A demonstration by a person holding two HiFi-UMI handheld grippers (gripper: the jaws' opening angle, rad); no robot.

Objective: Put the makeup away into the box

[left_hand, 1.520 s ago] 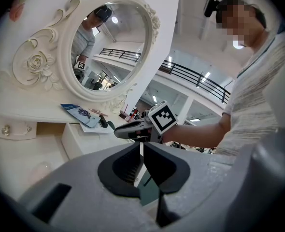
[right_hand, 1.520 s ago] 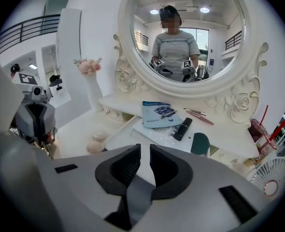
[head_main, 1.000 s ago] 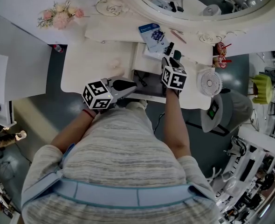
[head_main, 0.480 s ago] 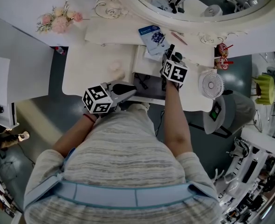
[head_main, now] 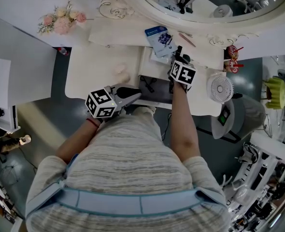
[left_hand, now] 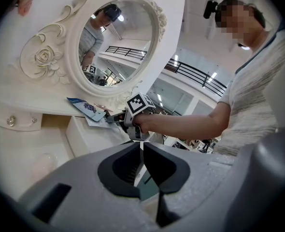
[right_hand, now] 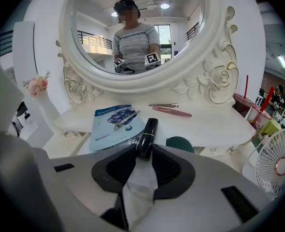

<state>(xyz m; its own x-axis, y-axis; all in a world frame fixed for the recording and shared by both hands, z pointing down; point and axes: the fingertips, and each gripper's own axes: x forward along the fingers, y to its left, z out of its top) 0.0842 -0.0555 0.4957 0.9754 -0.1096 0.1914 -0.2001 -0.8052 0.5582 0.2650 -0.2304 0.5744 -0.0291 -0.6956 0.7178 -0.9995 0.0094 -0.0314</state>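
Note:
My right gripper [right_hand: 143, 151] holds a black lipstick tube [right_hand: 147, 134] by its lower end, and its jaws are closing on it. The tube points at the dressing table's raised shelf [right_hand: 215, 124]. In the head view that gripper [head_main: 179, 57] hovers over the shelf's front edge, next to a blue leaflet [head_main: 160, 36]. A dark open box [head_main: 157, 94] lies below it at the table's near edge, with a small dark item inside. My left gripper [head_main: 138, 95] stays at the box's left edge, shut and empty; in its own view its tips [left_hand: 142, 146] meet.
On the shelf lie the blue leaflet [right_hand: 116, 122] with a metal clip [right_hand: 125, 120], a pink pencil [right_hand: 171, 111] and tweezers [right_hand: 163, 105]. A dark green round lid [right_hand: 180, 143] sits beside the tube. A white fan [head_main: 219, 87], a cup with red straws [head_main: 232, 57] and flowers [head_main: 60, 18] flank the table.
My right gripper has edged toward the mirror with the black tube in it. The left gripper has kept still.

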